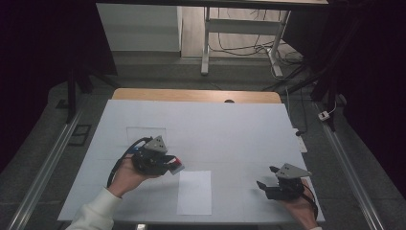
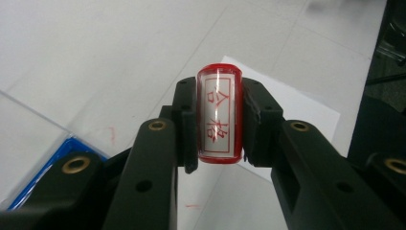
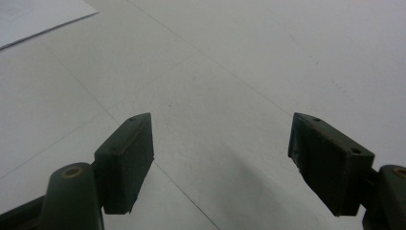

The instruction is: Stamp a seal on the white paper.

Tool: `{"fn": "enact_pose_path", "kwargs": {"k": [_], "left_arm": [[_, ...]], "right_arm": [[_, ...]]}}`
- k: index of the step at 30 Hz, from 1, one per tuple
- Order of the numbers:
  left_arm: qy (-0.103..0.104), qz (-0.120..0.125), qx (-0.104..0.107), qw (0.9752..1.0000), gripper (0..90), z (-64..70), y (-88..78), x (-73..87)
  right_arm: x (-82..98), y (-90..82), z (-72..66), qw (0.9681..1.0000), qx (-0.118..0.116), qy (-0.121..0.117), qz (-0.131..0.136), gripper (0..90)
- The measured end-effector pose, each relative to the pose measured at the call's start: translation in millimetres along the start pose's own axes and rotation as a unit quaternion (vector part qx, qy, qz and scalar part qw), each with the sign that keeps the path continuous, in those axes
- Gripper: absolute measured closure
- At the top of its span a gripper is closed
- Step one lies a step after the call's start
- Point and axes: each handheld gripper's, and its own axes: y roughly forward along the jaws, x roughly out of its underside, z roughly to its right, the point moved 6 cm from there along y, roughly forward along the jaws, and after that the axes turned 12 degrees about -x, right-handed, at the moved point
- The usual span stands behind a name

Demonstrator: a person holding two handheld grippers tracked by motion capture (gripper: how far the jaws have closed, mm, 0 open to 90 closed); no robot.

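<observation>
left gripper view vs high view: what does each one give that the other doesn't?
Left gripper view: the stamp's face, with red characters in a red frame under a clear cover, pinched between the black pads, plus a blue-edged object at lower left.

High view: the right gripper with jaws open over the white table cover, both hands, and the floor and desk legs beyond the table.

Both: the left gripper shut on the red stamp, and the white paper sheet next to it.

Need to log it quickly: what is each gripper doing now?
Left gripper: closed on the red stamp.
Right gripper: open, holding nothing.
</observation>
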Motion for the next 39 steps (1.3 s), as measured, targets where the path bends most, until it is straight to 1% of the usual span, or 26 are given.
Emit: {"fn": "enact_pose_path", "kwargs": {"k": [7, 11, 21, 30, 39], "left_arm": [[0.01, -0.008, 0.008, 0.9999, 69.8, 9.8, 8.5, -2.1], [0.022, -0.012, 0.015, 0.9996, 69.8, 16.7, 13.9, -4.2], [0.046, -0.024, 0.034, 0.9981, 69.8, 36.6, 29.8, -9.5], [0.06, -0.036, 0.038, 0.9968, 69.8, 45.6, 40.0, -10.3], [0.068, -0.051, 0.038, 0.9957, 69.8, 49.0, 50.3, -7.3]], "right_arm": [[0.1, 0.4, -0.3, 1.0, 0.0, 0.0, -0.001, 23.4], [0.4, 0.7, -0.1, 1.0, 0.0, -0.001, -0.002, 23.4], [0.8, 0.6, 0.1, 1.0, -0.001, -0.002, -0.003, 23.4], [1.0, 0.7, 0.2, 1.0, 0.0, -0.003, -0.004, 23.4], [1.3, 0.9, 0.5, 1.0, 0.0, -0.002, -0.003, 23.4]]}}
